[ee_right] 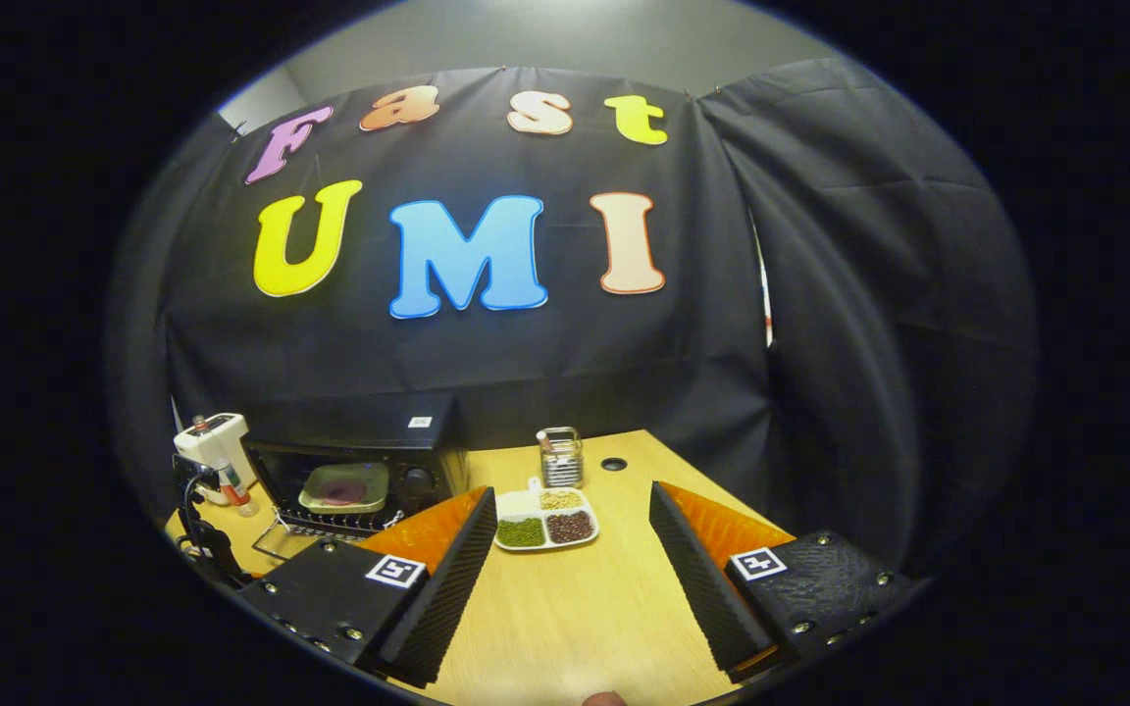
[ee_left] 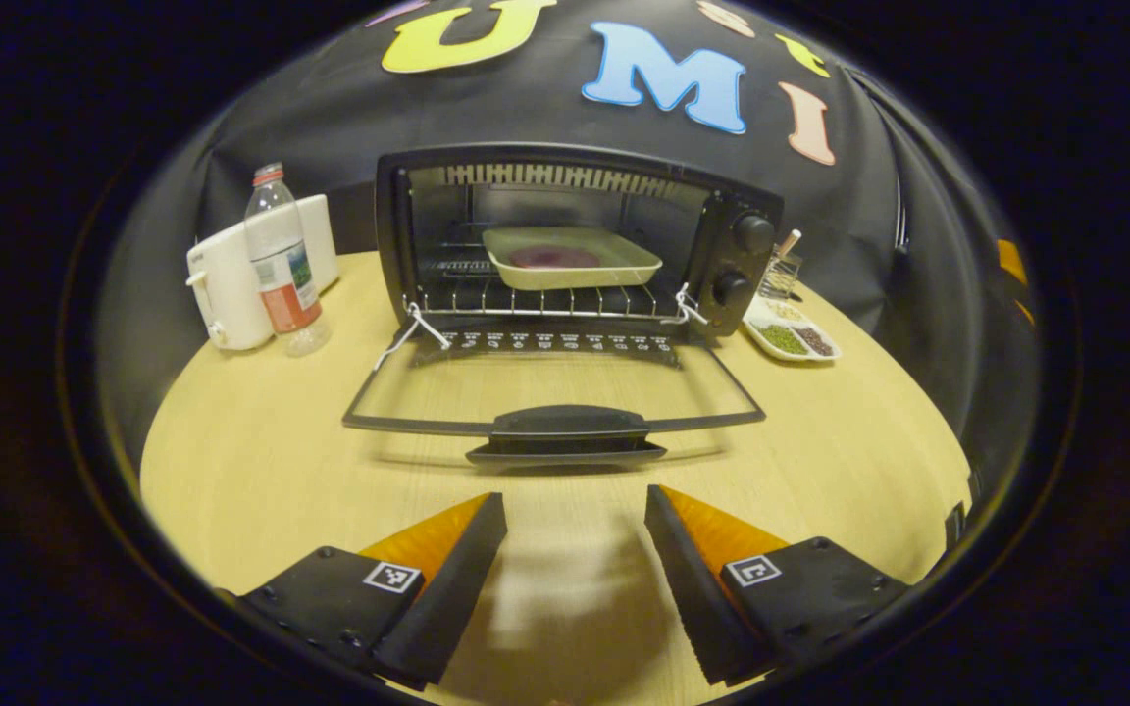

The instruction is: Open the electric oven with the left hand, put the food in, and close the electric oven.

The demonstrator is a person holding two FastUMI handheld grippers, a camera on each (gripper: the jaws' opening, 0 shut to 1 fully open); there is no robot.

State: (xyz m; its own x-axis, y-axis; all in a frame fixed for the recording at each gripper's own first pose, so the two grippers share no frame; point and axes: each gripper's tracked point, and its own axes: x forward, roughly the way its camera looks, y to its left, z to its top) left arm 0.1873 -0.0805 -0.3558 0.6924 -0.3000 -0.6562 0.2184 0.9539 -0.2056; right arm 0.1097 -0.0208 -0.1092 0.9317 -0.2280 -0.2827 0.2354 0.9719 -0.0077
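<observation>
A water bottle stands touching a white appliance near the table's far left edge. A divided dish and small wire holder sit toward the far right edge.

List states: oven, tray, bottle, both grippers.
Black electric oven: open, glass door folded down flat over the round wooden table.
Cream baking tray: inside on the wire rack, reddish food in it.
Clear plastic water bottle: upright, red cap on.
Left gripper: open, empty, short of the door handle.
Right gripper: open, empty, above the table.
</observation>
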